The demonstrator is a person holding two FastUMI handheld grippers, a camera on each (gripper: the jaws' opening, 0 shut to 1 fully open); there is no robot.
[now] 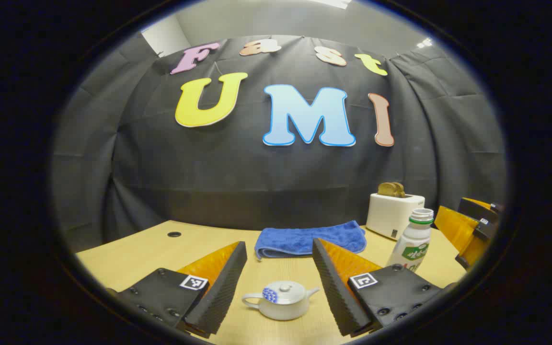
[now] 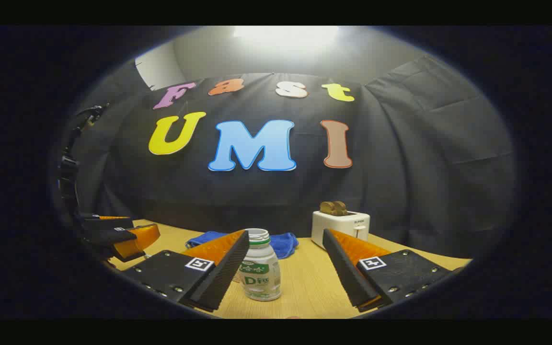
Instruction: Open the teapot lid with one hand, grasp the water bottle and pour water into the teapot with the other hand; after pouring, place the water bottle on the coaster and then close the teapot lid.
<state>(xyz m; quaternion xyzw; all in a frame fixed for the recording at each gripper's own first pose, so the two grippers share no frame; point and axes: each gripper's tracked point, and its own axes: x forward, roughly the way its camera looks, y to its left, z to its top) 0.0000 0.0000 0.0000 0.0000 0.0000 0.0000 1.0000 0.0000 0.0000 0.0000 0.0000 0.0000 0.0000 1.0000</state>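
Note:
A small white teapot (image 1: 281, 300) with a blue mark on its side sits on the wooden table, lid (image 1: 285, 290) on. My left gripper (image 1: 278, 287) stands open with the teapot between its fingers, neither touching it. A white water bottle (image 2: 259, 271) with a green label stands upright, uncapped. My right gripper (image 2: 288, 270) is open around it, the bottle close to its left finger. In the left gripper view the bottle (image 1: 412, 243) stands right of the teapot, with the right gripper (image 1: 470, 230) beside it. The left gripper (image 2: 118, 235) shows at the left edge of the right gripper view.
A folded blue towel (image 1: 309, 238) lies behind the teapot toward the back wall. A white toaster (image 1: 393, 213) with bread in it stands at the back right. The table (image 1: 161, 247) has a small cable hole (image 1: 174, 234) at its back left.

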